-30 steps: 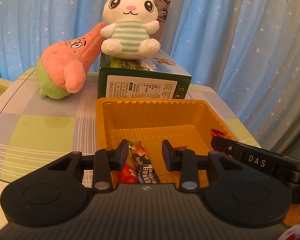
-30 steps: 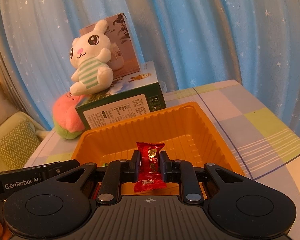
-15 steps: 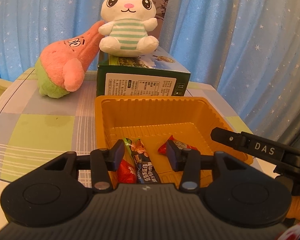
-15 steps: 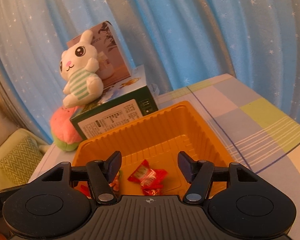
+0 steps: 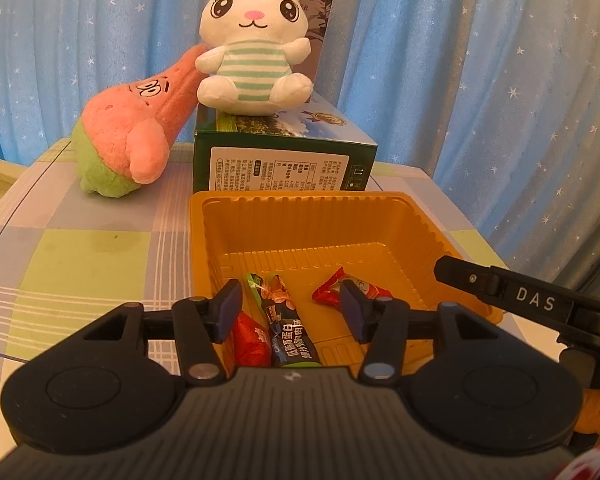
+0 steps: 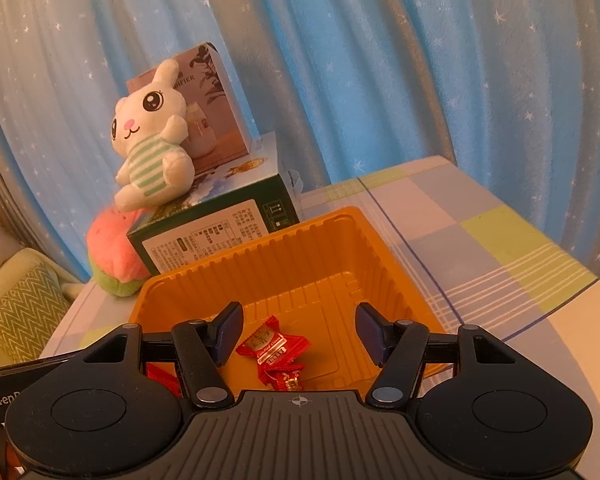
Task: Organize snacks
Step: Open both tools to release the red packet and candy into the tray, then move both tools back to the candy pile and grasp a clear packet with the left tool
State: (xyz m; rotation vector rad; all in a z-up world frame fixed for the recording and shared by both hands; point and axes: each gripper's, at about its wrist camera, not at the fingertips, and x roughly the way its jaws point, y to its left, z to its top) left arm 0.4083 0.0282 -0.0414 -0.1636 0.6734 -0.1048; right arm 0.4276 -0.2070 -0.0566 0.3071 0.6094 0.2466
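A red candy in a crinkled wrapper lies on the floor of the orange tray, below my right tool, whose jaws stand wide apart and empty. Behind the tray stands a green box with a white plush bunny on top. In the tray, a dark snack bar points its long axis at the box between the spread, empty jaws of my left tool.

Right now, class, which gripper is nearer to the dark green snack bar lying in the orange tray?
Left. The left gripper hangs right over the dark green snack bar, jaws open either side. The right gripper is over the red candy, farther right in the orange tray.
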